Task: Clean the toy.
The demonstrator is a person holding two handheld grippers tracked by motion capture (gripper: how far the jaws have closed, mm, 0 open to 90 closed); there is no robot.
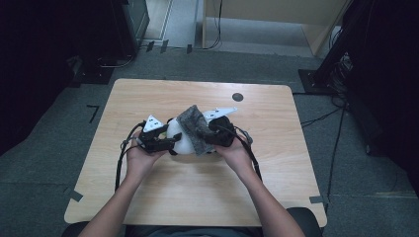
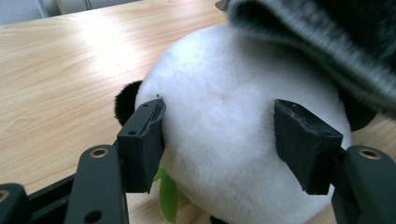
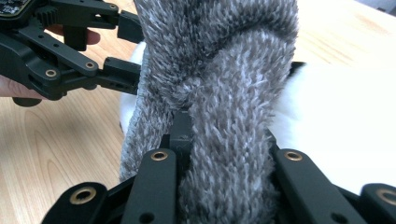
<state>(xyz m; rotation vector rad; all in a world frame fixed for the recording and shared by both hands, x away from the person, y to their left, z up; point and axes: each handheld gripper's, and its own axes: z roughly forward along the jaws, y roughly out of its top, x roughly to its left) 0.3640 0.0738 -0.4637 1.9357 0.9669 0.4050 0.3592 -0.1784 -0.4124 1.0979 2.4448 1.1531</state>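
Wooden table (image 1: 148, 192) bears a plush panda (image 2: 243, 121), left gripper (image 2: 224, 144) clamped around it; beside it, right gripper (image 3: 224, 154) pinches a grey fuzzy cloth (image 3: 219, 70).

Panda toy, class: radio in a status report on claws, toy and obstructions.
Left claw clamped on panda toy. Right claw shut on grey fuzzy cloth, draped over toy. Table around them unobstructed.

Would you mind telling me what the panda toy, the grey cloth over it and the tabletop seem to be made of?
Panda toy: soft plush, short white pile with black patches.
Grey cloth: fuzzy knit or chenille-like fabric, judging by its flecked, shaggy fibres.
Tabletop: pale wood or wood-look laminate, smooth with printed-looking grain.
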